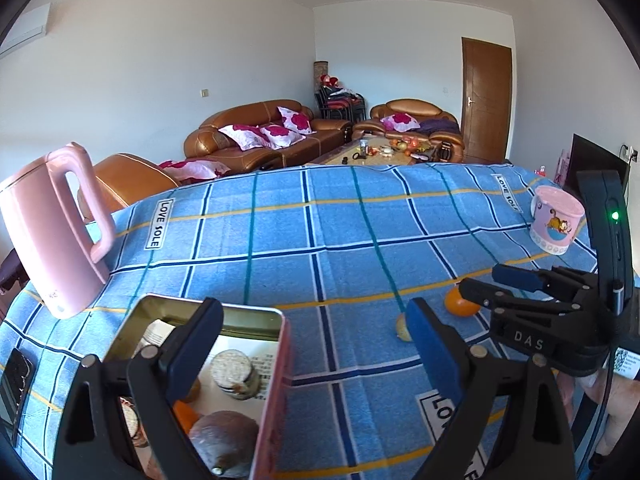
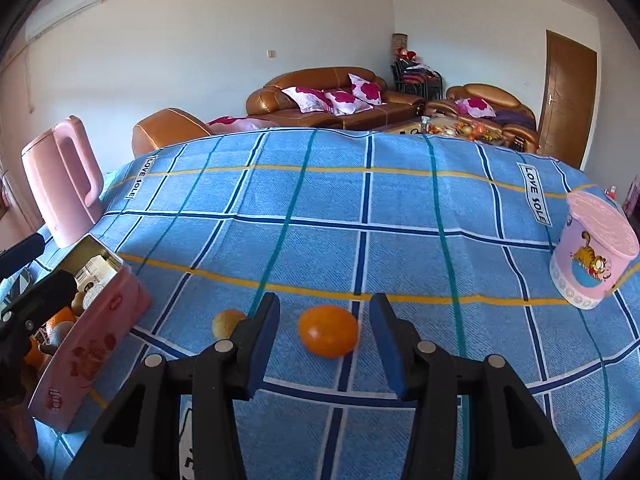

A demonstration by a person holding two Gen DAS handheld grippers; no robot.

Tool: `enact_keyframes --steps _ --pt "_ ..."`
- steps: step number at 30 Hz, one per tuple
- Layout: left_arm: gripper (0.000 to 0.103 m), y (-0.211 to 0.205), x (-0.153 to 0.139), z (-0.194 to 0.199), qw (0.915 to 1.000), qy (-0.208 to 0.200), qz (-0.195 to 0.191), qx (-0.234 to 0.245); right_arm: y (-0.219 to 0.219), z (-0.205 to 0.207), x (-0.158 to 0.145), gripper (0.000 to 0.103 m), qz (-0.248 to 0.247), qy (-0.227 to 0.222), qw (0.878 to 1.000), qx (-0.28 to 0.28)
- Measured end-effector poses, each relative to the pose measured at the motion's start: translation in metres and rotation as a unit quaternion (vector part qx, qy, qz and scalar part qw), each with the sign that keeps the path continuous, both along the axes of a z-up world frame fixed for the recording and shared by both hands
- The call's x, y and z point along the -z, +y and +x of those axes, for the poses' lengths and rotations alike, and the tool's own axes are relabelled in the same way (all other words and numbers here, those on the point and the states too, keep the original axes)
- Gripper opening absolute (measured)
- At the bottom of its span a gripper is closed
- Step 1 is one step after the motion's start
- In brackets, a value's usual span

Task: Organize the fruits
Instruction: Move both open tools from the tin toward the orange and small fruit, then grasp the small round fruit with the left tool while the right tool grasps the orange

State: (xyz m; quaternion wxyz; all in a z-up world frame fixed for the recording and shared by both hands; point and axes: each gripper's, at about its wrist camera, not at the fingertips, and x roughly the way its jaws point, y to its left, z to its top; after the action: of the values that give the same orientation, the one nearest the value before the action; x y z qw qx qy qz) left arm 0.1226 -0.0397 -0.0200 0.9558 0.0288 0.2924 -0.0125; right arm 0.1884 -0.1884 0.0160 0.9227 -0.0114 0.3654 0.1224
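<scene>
Nearest in the right wrist view: right gripper (image 2: 325, 344), blue-padded fingers (image 2: 265, 344) apart, nothing pinched. Just beyond the gap, an orange (image 2: 328, 331): smooth, glossy, bright, slightly oval, lying free on the blue checked tablecloth (image 2: 400, 208). Left of it, past the left finger, a small yellowish round fruit (image 2: 226, 322), dull-skinned and partly hidden by that finger; exact kind not clear.

Nearest in the left wrist view: left gripper (image 1: 316, 344), fingers spread wide, empty. One finger above the open pink tin (image 1: 276, 392), the other over bare cloth. Inside the tin: a brown, rough-skinned round fruit (image 1: 224, 436), a sliver of something orange (image 1: 185, 416), and stacked round wrapped snacks (image 1: 234, 372). Tin's long side printed with red flowers, standing at the near left of the table.

Farther left, a pink kettle (image 1: 60, 232) with its handle turned to the table. Far right, a pink cartoon-cat tub (image 2: 592, 252), lid on. Beyond the table edge, brown leather sofas (image 1: 264, 136) with floral cushions and a wooden door (image 1: 486, 96).
</scene>
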Motion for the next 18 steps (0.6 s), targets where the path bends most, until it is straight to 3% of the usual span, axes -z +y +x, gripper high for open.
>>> enact_keyframes --steps 6,14,18 --pt "0.095 -0.008 0.012 0.010 0.9999 0.013 0.003 -0.005 0.007 0.005 0.008 0.049 0.009 0.022 1.000 -0.021" --pt "0.095 -0.012 0.015 0.016 0.9998 0.019 -0.001 0.000 0.003 0.018 0.024 0.049 0.016 0.060 0.998 -0.008" --pt "0.095 -0.011 0.022 0.023 0.9992 0.034 -0.021 -0.001 0.002 0.024 0.030 0.046 0.022 0.083 0.996 -0.012"
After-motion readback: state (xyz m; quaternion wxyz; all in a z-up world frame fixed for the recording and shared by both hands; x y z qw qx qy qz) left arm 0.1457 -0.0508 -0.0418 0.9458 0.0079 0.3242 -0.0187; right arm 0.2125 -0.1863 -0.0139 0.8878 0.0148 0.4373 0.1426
